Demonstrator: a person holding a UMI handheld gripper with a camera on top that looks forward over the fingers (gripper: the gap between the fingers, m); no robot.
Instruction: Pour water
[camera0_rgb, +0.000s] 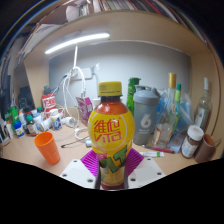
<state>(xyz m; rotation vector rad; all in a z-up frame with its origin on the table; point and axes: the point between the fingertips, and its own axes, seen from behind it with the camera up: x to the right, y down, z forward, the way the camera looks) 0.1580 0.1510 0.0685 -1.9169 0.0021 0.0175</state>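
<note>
Gripper closed around a plastic bottle, purple pads pressing its lower body from both sides. Bottle stands upright, yellow cap on, yellow label with large red characters, amber-yellow liquid visible below the label. It sits between the fingers, close to the near edge of the tabletop; whether its base touches the surface cannot be told. Orange cup stands on the tabletop to the bottle's left, well apart from it, open mouth up. Further left, toward the back edge, a crowd of small bottles and jars, labels too small to read. To the right of the held bottle, a grey tumbler with lid stands at the back, and beside it a green-tinted bottle and a clear glass bottle. Near the right edge a small jar with white lid. White cables hang along the wall behind the tabletop. Long strip light glowing on the ceiling above.
</note>
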